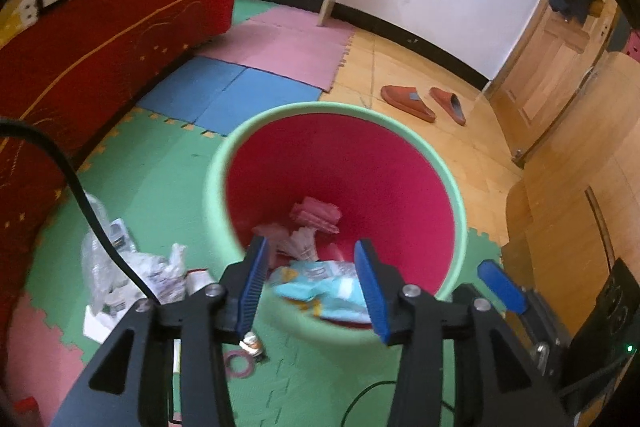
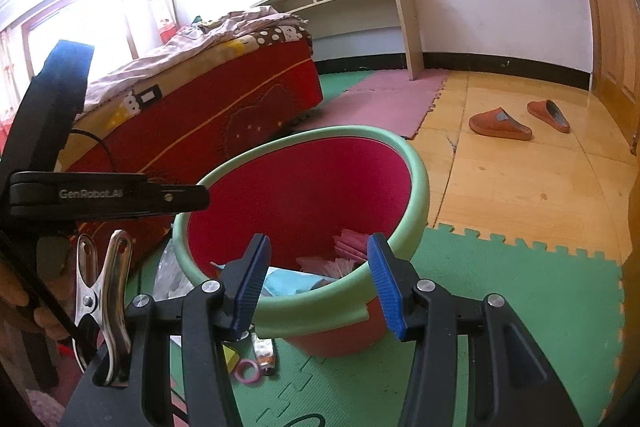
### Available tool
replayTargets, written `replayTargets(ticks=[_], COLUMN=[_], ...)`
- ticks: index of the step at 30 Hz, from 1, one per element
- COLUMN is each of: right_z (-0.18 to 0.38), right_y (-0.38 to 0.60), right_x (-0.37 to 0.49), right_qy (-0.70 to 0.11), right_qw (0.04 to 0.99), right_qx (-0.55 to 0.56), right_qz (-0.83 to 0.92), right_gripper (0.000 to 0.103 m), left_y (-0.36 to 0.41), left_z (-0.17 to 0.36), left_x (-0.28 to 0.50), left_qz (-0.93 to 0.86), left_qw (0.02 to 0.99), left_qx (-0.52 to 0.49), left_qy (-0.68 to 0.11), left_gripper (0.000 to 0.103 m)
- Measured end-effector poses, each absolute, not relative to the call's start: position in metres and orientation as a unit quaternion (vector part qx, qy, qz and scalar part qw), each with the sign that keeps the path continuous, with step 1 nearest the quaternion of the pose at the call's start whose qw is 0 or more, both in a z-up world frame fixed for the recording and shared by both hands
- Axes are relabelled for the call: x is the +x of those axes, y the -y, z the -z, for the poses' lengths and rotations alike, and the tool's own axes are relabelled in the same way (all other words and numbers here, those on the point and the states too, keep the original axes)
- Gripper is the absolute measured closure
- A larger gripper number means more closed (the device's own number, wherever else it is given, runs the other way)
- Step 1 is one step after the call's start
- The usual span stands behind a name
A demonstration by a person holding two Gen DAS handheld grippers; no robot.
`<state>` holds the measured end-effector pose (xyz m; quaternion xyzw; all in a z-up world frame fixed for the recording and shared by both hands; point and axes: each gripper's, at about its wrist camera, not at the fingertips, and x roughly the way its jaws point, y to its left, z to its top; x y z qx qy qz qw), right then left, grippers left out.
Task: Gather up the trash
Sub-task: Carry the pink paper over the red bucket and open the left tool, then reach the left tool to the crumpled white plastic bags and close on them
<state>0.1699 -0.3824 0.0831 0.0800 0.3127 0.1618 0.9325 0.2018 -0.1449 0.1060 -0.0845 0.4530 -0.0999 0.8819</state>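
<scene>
Green mat (image 1: 168, 163) under bin (image 1: 216, 195); both tongs gape empty

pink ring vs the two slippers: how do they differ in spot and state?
The pink ring lies on the green foam mat beside the bin; the slippers sit farther off on the bare wood floor. The ring is a small flat hoop; the slippers are bulkier orange footwear, set apart as a pair. Neither is in the bin.

home bedroom: bed (image 2: 192, 95), slippers (image 2: 500, 125), foam mats (image 2: 520, 275)
</scene>
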Motion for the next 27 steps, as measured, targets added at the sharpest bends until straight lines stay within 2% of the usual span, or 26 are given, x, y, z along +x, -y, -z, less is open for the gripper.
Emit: replayTargets(ticks=[12, 27], right_z=[-0.087, -0.083], right_y=[0.363, 0.332], right_x=[0.16, 0.142], right_qy=[-0.306, -0.303], right_qw=[0.932, 0.924], right_qx=[0.054, 0.004], right_qz=[-0.187, -0.232], right_gripper=[0.051, 0.052], left_y=[0.054, -0.012], left_z=[-0.085, 0.029], left_x=[0.171, 0.184], left_qz=[0.027, -0.055], left_qw=[0.882, 0.826], left_qx=[-0.099, -0.156], left_qy=[-0.46, -0.538], left_gripper=[0.056, 0.055])
